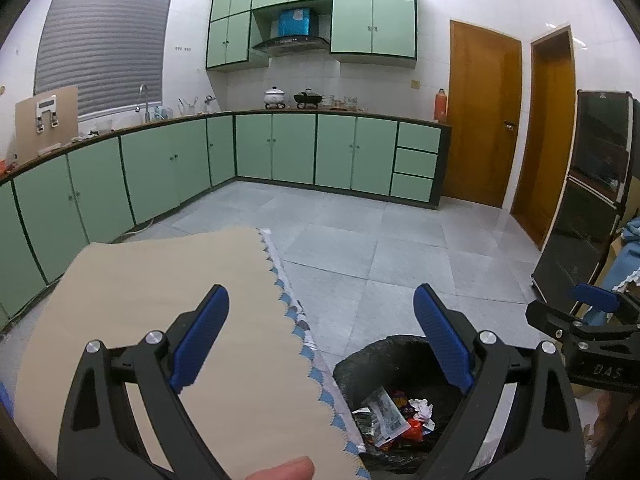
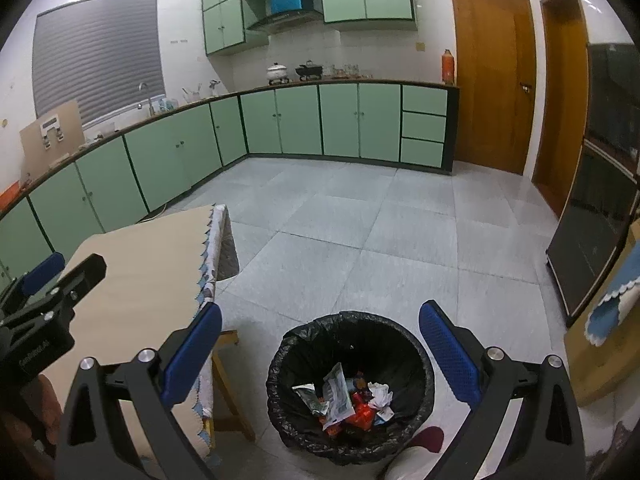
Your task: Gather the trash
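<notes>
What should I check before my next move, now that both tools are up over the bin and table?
1. Left tool empty, open: ok.
2. Right tool empty, open: ok.
3. Trash bin upright, black liner over its rim: ok.
4. Wrappers inside the bin, well below the rim: ok.
5. Table top free of trash: ok where visible; the near part is hidden.
6. Floor free of trash: ok where visible.
</notes>
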